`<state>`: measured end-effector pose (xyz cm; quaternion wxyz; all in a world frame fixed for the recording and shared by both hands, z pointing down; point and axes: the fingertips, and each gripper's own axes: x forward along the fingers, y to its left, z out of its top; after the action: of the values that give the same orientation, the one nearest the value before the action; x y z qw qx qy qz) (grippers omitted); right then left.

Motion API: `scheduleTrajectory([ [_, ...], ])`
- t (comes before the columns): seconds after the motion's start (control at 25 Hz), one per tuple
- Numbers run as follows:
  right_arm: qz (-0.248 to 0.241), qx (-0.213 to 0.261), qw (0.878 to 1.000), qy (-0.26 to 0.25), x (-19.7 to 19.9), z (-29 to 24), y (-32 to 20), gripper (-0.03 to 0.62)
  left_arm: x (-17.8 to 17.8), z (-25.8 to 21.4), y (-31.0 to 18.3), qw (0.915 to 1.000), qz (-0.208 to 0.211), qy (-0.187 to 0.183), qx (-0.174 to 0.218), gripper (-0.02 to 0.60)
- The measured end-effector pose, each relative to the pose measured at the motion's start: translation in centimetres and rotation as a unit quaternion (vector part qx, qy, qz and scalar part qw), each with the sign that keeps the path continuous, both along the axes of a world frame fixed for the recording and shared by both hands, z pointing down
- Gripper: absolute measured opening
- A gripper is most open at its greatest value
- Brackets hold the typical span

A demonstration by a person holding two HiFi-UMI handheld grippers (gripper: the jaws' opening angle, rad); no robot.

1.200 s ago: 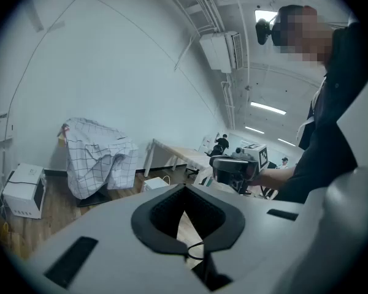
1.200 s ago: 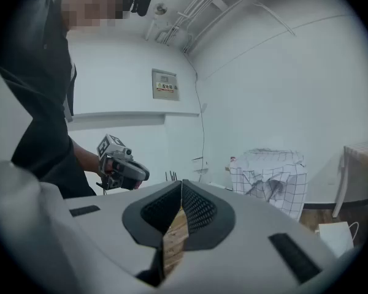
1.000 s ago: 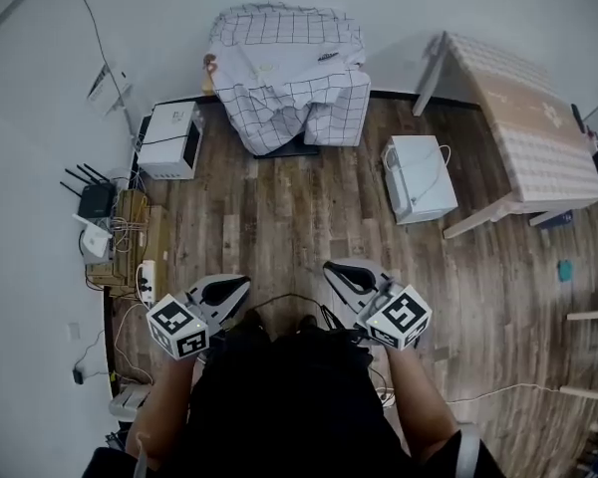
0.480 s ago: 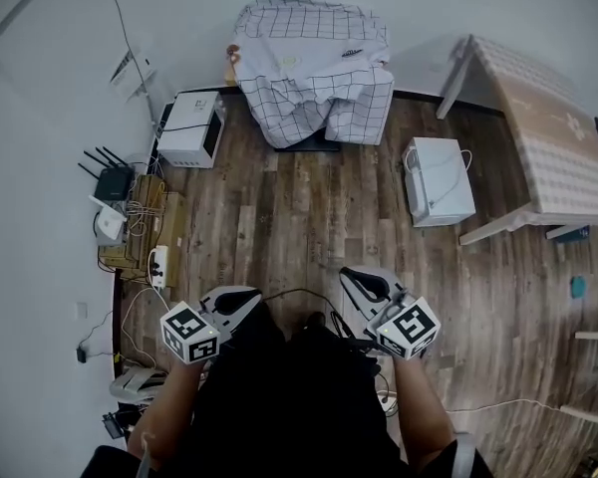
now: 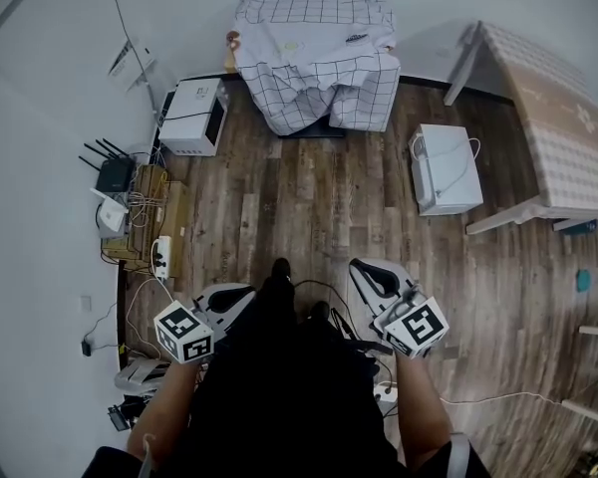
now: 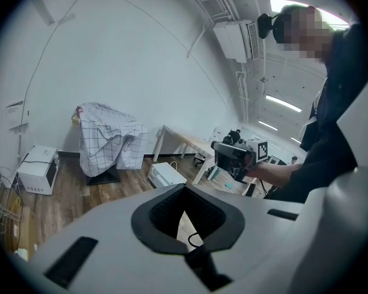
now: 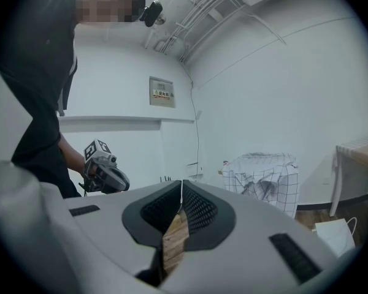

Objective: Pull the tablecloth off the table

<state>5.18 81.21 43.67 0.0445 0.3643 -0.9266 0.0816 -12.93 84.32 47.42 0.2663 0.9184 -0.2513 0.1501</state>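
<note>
While the person stands on the wooden floor (image 5: 309,197), a low shelf with routers and cables (image 5: 130,202) lies at the left, and a white microwave (image 5: 191,118) sits on the floor just beyond it. The left gripper (image 5: 241,293) is near the body, its jaws closed on nothing. The checked tablecloth (image 5: 314,58) hangs over a small table at the far wall, well apart from both grippers. The right gripper (image 5: 363,270) is also closed and empty. A white box (image 5: 445,167) and a long table (image 5: 563,137) stand at the right.
</note>
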Motion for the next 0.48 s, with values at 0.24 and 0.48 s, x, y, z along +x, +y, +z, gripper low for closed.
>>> scheduleTrajectory([
  [0.24, 0.003, 0.01, 1.0, 0.005, -0.2, -0.3, -1.9, 0.021, -1.0, 0.1, -2.9, 0.9999, -0.011, 0.002, 0.003, 0.002],
  [0.48, 0.012, -0.006, 1.0, 0.016, 0.1, 0.3, -5.8, 0.021, -0.4, 0.3, -7.7, 0.9998, -0.005, 0.018, 0.003, 0.002],
])
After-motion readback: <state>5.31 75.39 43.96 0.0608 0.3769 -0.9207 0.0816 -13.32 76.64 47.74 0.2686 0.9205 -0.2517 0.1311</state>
